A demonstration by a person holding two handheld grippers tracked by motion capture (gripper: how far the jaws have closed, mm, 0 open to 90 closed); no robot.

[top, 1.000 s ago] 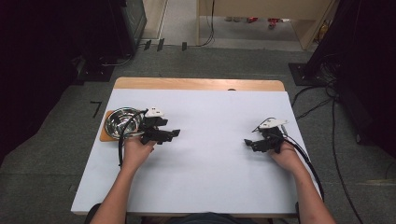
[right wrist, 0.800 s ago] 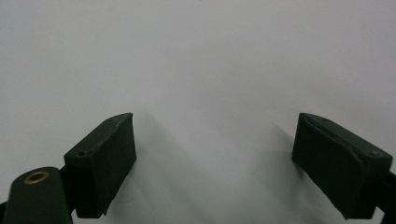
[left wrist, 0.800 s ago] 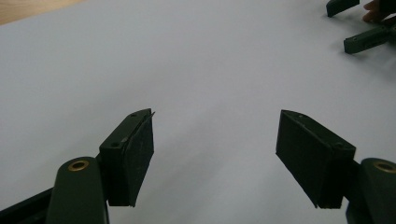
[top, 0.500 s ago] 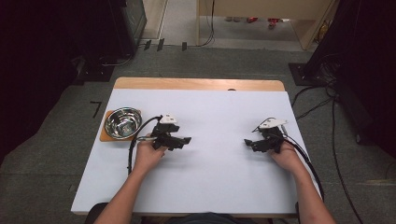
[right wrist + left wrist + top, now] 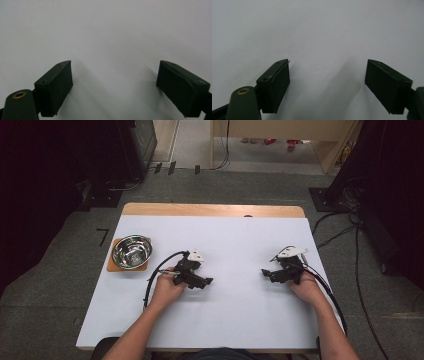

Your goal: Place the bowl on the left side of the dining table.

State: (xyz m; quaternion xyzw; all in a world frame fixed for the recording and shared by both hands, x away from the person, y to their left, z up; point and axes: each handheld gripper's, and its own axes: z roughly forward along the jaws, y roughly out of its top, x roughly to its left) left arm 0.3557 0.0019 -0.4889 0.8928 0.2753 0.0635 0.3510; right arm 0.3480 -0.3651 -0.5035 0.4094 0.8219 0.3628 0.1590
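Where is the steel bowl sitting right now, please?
In the high view, the bowl sits on a wooden mat at the table's left edge, left of the left tongs.

White-topped table [image 5: 240,320], steel bowl [image 5: 131,252] on wooden coaster [image 5: 114,266] at left.

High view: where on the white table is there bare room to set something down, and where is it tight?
Bare white runs between the left gripper and right gripper, across the far strip by the wooden edge, and along the near edge between the forearms. It is tight only at the left edge, where the steel bowl sits on its brown mat.
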